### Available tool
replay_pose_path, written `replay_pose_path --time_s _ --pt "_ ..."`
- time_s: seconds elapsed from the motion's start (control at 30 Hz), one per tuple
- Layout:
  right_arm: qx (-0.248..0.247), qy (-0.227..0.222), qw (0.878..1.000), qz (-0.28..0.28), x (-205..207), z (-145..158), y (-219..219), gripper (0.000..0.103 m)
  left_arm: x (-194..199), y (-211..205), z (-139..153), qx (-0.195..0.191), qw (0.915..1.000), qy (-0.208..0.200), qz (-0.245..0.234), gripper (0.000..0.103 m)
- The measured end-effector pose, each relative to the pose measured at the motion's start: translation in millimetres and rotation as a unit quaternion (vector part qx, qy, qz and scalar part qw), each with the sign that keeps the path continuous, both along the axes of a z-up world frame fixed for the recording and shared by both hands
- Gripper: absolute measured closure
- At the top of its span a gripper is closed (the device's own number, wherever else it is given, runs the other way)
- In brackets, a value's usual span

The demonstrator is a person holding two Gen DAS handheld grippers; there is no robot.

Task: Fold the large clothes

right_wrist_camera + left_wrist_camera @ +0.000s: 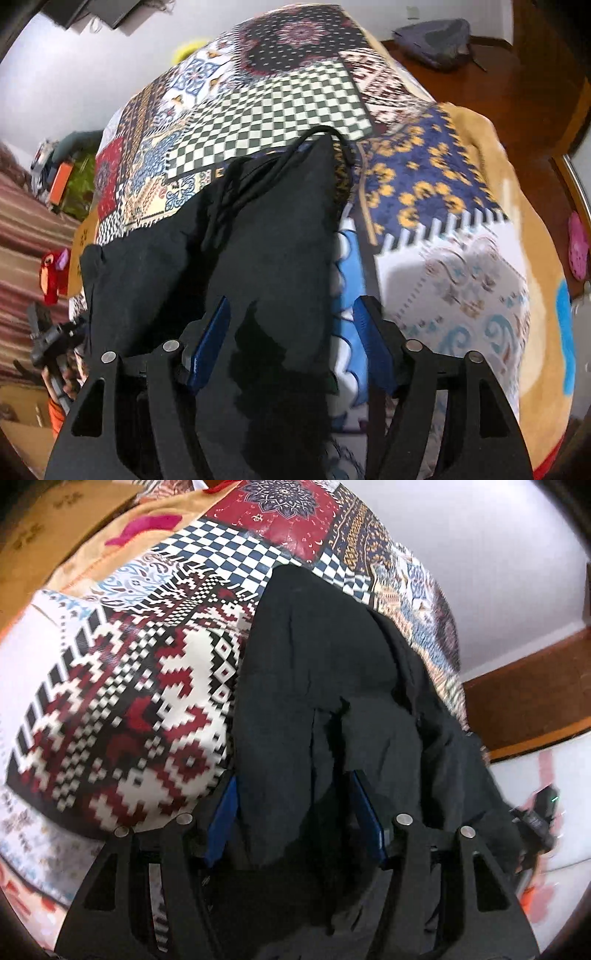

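Patchwork-covered bed (pixel 461 258): we see a rumpled black garment (pixel 314 686); left gripper (pixel 295 812) and right gripper (pixel 291 332) jaws parted wide around its fabric.

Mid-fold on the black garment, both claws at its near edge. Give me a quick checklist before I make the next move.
1. Left claw has cloth between its fingers: ok, black garment fills the gap.
2. Left claw closed on it: not ok, jaws stand wide.
3. Right claw over cloth: ok, though the garment covers only the left part of the gap.
4. Right claw closed: not ok, jaws open.
5. Garment lying flat: not ok, bunched and creased on the patterned bedspread.
6. Far edge of the garment lies straight: cannot tell.
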State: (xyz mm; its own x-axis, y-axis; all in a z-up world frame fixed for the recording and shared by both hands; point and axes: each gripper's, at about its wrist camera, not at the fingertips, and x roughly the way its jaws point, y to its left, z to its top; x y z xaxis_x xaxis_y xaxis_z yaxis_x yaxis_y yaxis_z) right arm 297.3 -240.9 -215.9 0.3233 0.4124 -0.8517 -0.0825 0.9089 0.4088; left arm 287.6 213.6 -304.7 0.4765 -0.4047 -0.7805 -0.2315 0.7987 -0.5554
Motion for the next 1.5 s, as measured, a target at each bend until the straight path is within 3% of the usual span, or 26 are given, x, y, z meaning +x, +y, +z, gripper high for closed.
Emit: replay_pose_path --time_s 0.1,0.2,0.23,0.33,0.4,0.43,0.47,0.73,0.93,1.07,1.3,1.5 --pt "0.026 0.023 0.999 0.010 13.6 -9.0 5.4 0.036 7.7 -1.7 0.0 -0.002 0.9999 0.003 -0.016 0.044" --pt "0.019 0.056 0.998 0.009 26.3 -21.1 10.5 0.064 12.3 -5.5 3.4 0.008 0.9995 0.010 -0.028 0.043" --pt "0.015 0.063 0.998 0.006 27.5 -22.7 11.1 0.079 13.3 -8.1 5.4 0.017 0.9993 0.010 -0.030 0.043" --pt "0.018 0.061 0.998 0.003 24.7 -17.7 11.3 0.092 16.4 -12.5 8.3 0.042 0.9988 0.014 -0.022 0.056" --pt "0.005 0.039 0.999 0.011 20.5 -5.3 16.0 0.093 19.4 -16.6 13.4 0.069 0.9974 0.016 -0.014 0.067" --pt "-0.001 0.022 1.000 0.018 17.5 4.1 20.1 0.094 20.1 -18.6 16.8 0.091 0.9956 0.015 -0.010 0.088" --pt "-0.005 0.009 1.000 0.023 16.3 11.6 23.7 0.095 22.4 -22.3 21.5 0.127 0.9917 0.018 -0.009 0.098" --pt "-0.020 -0.092 0.994 0.059 27.1 75.0 61.0 0.096 38.2 -27.5 85.9 0.156 0.9861 -0.053 -0.020 0.099" --pt "-0.030 -0.118 0.992 0.036 58.2 72.5 70.3 0.096 61.9 -27.9 120.5 0.198 0.9759 -0.092 -0.007 0.100" --pt "-0.050 -0.118 0.991 0.026 71.2 49.3 67.8 0.096 75.9 -23.0 114.2 0.224 0.9706 -0.088 -0.003 0.100" --pt "-0.093 -0.092 0.991 0.008 76.3 19.9 55.3 0.094 86.4 -15.1 76.7 0.254 0.9657 -0.053 -0.004 0.099" --pt "-0.112 -0.106 0.988 0.009 62.2 34.8 53.9 0.092 83.2 -15.9 76.7 0.260 0.9643 -0.049 -0.001 0.099"
